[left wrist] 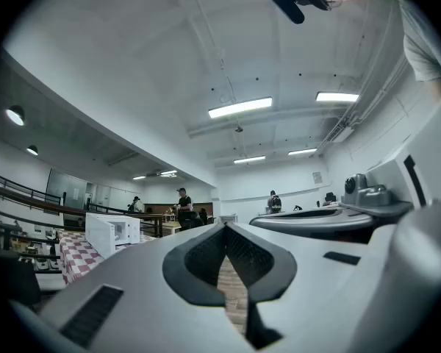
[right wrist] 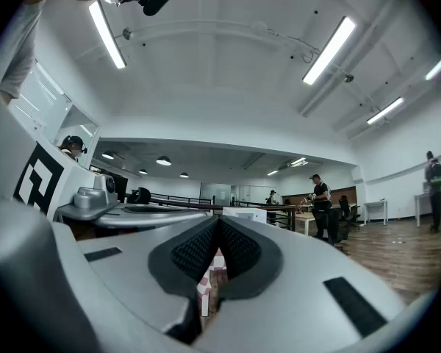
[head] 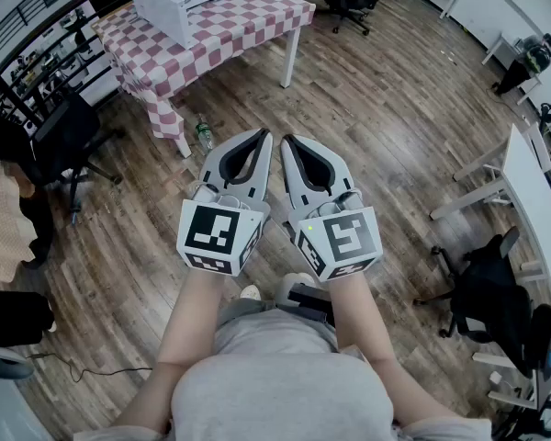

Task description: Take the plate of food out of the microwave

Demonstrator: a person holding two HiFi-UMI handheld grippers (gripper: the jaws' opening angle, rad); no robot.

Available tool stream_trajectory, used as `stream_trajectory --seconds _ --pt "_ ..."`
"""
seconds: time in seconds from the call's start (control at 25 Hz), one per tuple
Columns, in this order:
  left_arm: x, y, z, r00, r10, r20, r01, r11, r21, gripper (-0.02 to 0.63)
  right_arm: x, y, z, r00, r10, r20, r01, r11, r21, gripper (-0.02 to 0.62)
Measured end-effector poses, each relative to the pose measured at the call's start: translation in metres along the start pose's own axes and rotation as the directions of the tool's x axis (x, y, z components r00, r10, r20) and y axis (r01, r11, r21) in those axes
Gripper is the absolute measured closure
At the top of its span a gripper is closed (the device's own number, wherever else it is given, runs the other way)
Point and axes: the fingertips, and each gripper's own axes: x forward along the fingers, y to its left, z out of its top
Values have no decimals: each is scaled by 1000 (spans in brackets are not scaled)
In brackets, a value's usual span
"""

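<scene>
While both grippers sit level in front of us, well short of the table, we read the scene as follows.

room: we have open wooden floor [head: 367, 108] between us and the table [head: 257, 12], wide on the right side of the head view.
obstacles: a bottle [head: 203, 134] stands on the floor by the table's near leg. An office chair [head: 69, 136] is at the left and a white desk [head: 533, 191] at the right, both well apart from our line.
table edges: we see the near long edge running up to the right corner, with the checked cloth hanging over the near-left corner.
microwave: the microwave [head: 170, 3] is on the tabletop at its left end, close to the near-left corner and well apart from both grippers.
microwave facing: it sits level and is wider than tall. In the left gripper view its windowed front is turned roughly our way and a little to the right. We cannot fix the long axis more exactly.
plate: we cannot make out the plate in any view, as the microwave window is too small to read.
left gripper: the left gripper [head: 257, 145] has its jaws fully together, tips meeting, with nothing between them.
right gripper: the right gripper [head: 292, 145] has its tips together too and grips nothing. Only distant checked cloth shows through the slot below the tips.
spacing: we hold the two grippers just beside each other, tips pointing toward the table.
</scene>
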Motion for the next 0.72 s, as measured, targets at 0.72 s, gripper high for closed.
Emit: stream_trajectory --seconds 0.72 --pt "106 -29 -8 993 120 12 -120 993 -10 603 13 -104 -8 991 127 31 -127 992 -19 571"
